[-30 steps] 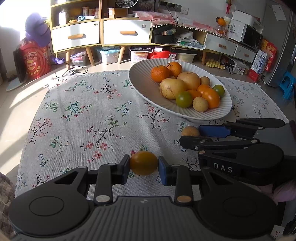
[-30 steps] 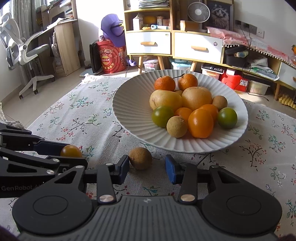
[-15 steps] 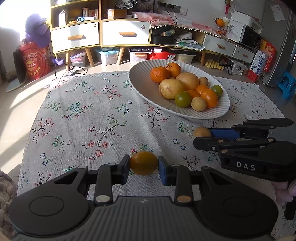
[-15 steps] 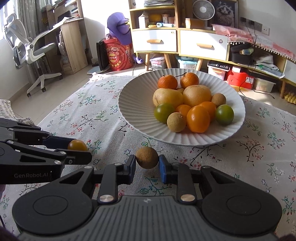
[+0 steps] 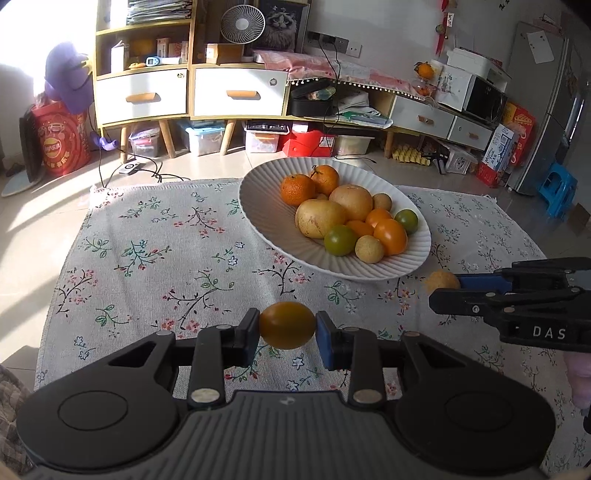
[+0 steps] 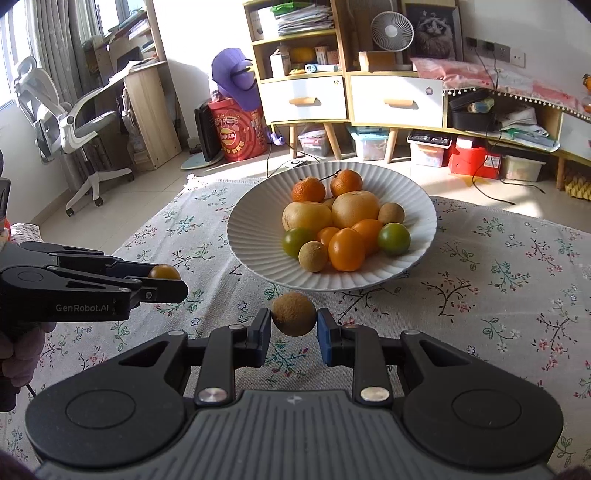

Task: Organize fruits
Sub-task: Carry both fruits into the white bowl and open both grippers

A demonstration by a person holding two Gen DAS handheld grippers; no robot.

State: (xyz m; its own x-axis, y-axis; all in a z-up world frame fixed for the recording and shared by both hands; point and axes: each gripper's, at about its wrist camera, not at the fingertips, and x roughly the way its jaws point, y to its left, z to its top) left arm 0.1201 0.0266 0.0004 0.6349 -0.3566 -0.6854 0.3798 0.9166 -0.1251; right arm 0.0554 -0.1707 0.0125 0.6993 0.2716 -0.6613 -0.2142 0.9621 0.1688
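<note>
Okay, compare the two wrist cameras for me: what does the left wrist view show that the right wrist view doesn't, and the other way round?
Only the left wrist view shows the left hand-held gripper head-on, closed on the yellow-orange tomato, plus the grey fridge and blue stool far right.

Only the right wrist view shows the right hand-held gripper head-on, closed on the brown round fruit, plus the white office chair and wooden desk.

Both show the white ribbed plate piled with fruit, the floral tablecloth, the drawer cabinet and the fan.
</note>
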